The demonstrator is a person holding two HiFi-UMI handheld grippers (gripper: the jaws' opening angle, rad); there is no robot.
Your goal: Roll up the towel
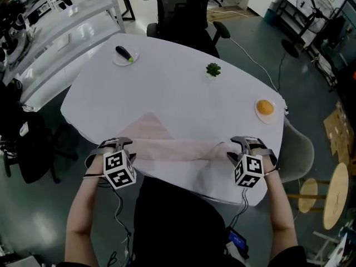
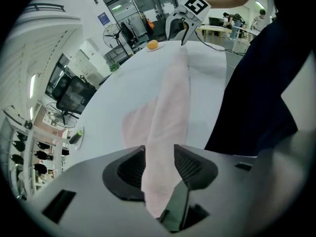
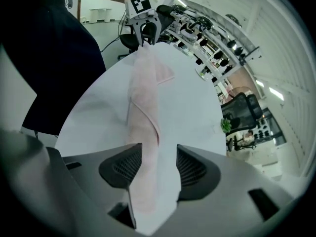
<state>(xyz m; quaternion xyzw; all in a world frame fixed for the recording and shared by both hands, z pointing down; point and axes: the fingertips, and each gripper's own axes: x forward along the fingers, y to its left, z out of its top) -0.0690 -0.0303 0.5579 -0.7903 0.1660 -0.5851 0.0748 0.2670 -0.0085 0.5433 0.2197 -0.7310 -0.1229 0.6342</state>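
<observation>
White oval counter (image 1: 167, 88) fills the head view, with an orange (image 1: 265, 108) on a plate and a small green plant (image 1: 213, 69) at its far side. Along the near edge, a pink towel (image 1: 167, 146) lies rolled in a long band between the left gripper (image 1: 123, 144) and the right gripper (image 1: 240, 144).

Left gripper view: its fingers (image 2: 131, 169) stand spread, and the towel's end lies between them.

Right gripper view: its fingers (image 3: 190, 169) are spread too, with the towel between them beside the left-hand one.
</observation>
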